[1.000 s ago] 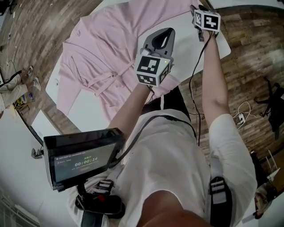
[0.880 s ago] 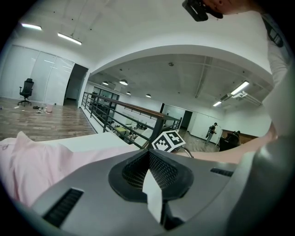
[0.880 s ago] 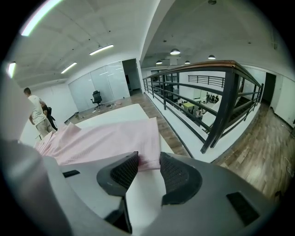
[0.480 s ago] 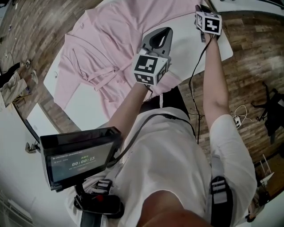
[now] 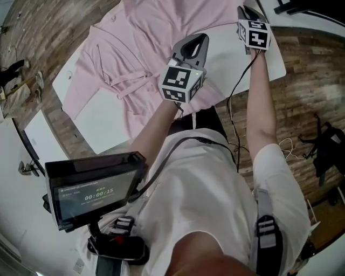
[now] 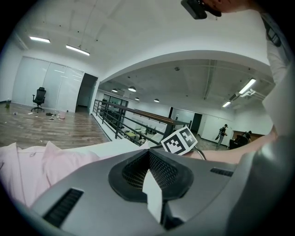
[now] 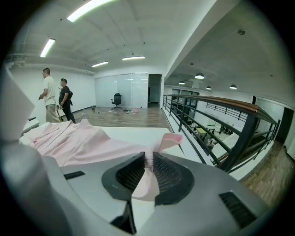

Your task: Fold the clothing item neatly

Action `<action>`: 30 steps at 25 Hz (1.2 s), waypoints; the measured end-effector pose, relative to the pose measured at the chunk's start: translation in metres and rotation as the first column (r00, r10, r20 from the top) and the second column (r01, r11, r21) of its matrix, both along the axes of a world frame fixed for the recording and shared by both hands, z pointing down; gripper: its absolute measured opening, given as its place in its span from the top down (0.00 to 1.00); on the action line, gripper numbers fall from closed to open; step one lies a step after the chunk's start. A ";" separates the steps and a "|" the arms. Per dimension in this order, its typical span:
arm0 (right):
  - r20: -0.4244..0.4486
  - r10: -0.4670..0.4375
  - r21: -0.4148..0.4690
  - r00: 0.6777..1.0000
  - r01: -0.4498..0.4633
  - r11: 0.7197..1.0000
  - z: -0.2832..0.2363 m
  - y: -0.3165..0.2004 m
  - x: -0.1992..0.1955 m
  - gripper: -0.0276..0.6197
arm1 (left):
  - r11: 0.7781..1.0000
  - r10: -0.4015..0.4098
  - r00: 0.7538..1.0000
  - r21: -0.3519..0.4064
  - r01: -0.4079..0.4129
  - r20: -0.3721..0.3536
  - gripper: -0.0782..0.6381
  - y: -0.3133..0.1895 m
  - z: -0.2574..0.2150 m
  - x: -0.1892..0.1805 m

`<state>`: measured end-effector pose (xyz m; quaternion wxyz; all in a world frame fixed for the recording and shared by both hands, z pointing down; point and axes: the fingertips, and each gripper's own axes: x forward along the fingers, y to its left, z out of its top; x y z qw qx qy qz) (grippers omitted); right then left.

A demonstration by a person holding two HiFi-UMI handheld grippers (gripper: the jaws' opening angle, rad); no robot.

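A pink garment (image 5: 141, 38) with a tie belt lies spread on the white table (image 5: 237, 62). My left gripper (image 5: 201, 38) hovers over the garment's near right part. It is shut, with nothing between its jaws in the left gripper view (image 6: 149, 154), and pink cloth (image 6: 37, 168) lies below to the left. My right gripper (image 5: 243, 12) is at the garment's far right edge. Its jaws have just been closing and now pinch a fold of the pink cloth (image 7: 146, 177) in the right gripper view (image 7: 148, 159). A corner of cloth (image 7: 171, 138) sticks up beyond them.
A dark tablet with a timer (image 5: 94, 188) hangs at the person's chest. A cable (image 5: 236, 91) trails from the right gripper. Wooden floor surrounds the table. A black railing (image 7: 212, 124) runs beyond the table's far side. Two people (image 7: 54, 99) stand far off at the left.
My right gripper has lifted a little with the garment's edge in it. The left gripper has shifted slightly across the garment. The rest of the garment lies as before.
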<state>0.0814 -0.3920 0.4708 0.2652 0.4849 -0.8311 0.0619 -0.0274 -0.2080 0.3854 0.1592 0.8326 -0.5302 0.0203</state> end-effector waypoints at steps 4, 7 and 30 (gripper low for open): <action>-0.011 -0.030 -0.001 0.999 0.030 1.000 0.002 -0.002 -0.009 0.87 | 1.000 -0.027 1.000 -0.002 0.027 -0.004 0.89 -0.003 0.000 -0.007; -0.013 -0.059 0.004 0.998 0.059 0.998 -0.006 0.007 -0.024 0.87 | 0.999 -0.042 0.999 0.001 0.042 -0.001 0.89 0.009 -0.006 -0.015; -0.043 -0.274 -0.075 0.961 0.270 0.960 0.034 -0.014 -0.084 0.87 | 0.986 -0.160 0.987 -0.053 0.159 -0.004 0.89 -0.032 0.017 -0.021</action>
